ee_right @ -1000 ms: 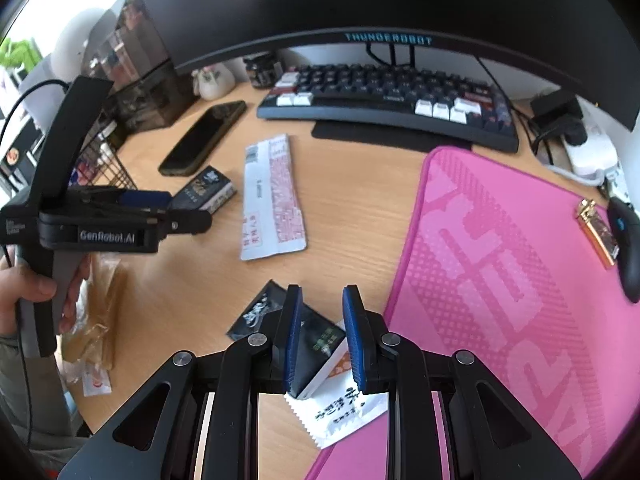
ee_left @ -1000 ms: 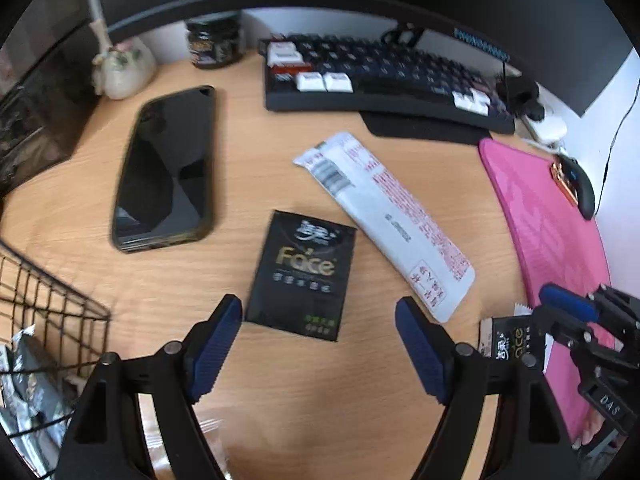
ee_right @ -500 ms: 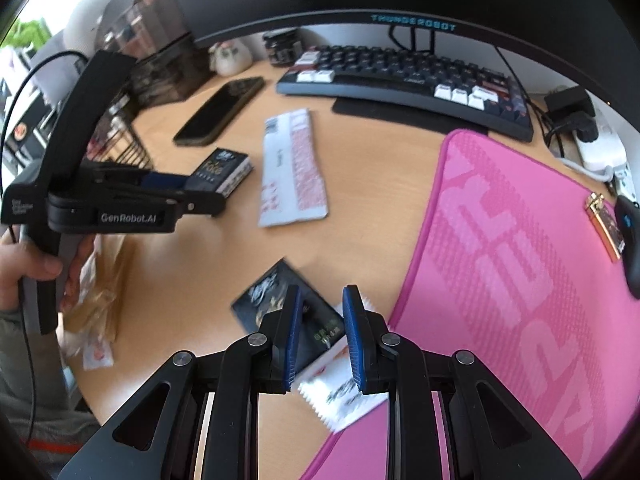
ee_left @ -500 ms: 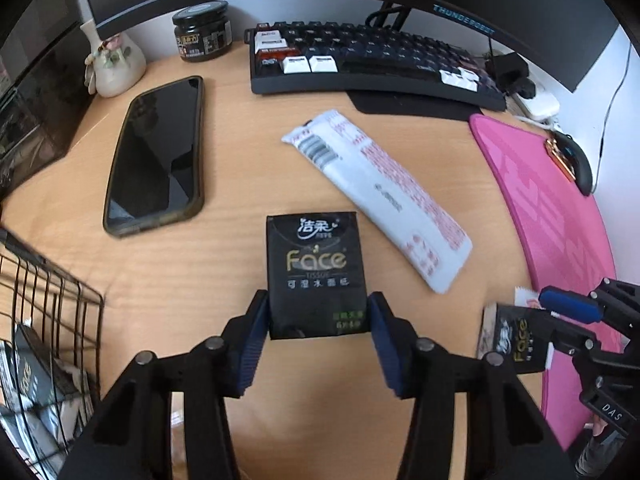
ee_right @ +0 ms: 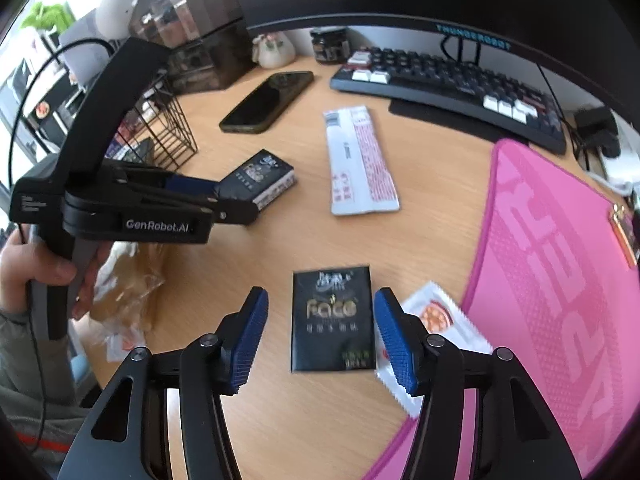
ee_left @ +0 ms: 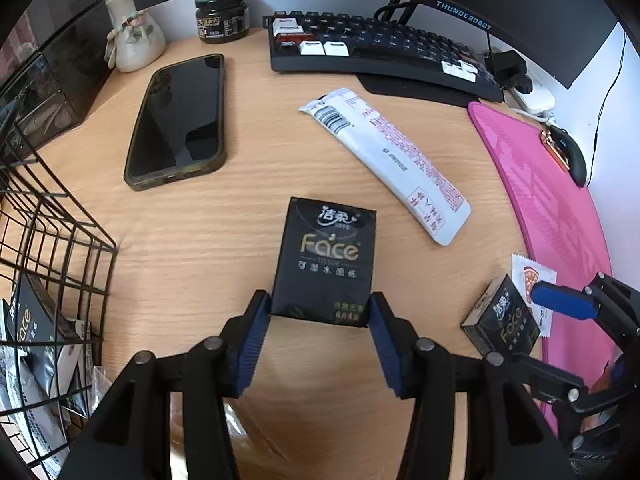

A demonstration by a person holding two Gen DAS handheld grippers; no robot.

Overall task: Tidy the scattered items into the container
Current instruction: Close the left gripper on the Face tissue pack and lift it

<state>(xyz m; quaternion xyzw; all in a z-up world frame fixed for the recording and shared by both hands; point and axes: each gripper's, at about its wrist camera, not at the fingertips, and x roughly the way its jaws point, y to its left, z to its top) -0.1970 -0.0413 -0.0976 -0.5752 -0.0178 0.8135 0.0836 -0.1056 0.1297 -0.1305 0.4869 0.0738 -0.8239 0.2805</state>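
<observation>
The left gripper [ee_left: 320,312] clamped a black tissue pack [ee_left: 326,264] above the desk [ee_left: 240,208]. The right gripper [ee_right: 320,320] stood wide open — holding nothing — around a second pack [ee_right: 332,320].

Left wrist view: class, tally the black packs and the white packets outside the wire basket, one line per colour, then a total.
Black tissue packs: 2 (centre pack, right-hand pack)
White packets: 2 (long packet, small sachet)
Total: 4
</observation>
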